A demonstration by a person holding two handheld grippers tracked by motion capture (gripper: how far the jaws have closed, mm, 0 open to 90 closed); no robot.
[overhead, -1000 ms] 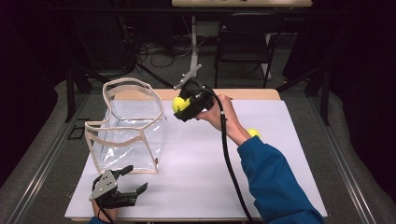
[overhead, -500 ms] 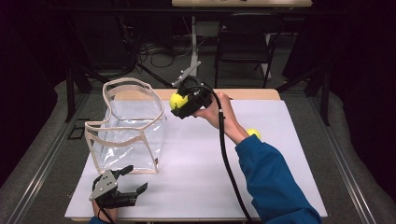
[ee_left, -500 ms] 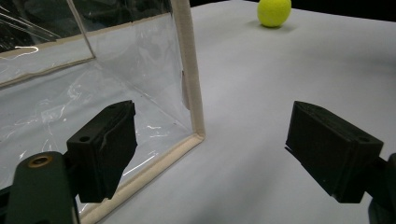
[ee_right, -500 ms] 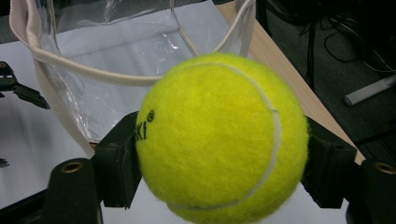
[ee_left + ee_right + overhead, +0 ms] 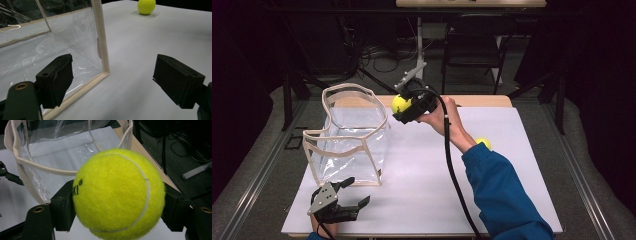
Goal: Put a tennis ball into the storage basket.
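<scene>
Right gripper [image 5: 404,106] squeezes a yellow ball [image 5: 117,195] tight between its jaws. It is up beside the clear bag [image 5: 349,140]. Left gripper [image 5: 343,202] sits open.

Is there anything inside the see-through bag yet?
No. The clear bag looks empty through its walls. One tennis ball is clamped in the right gripper beside it; a second ball lies on the table.
</scene>
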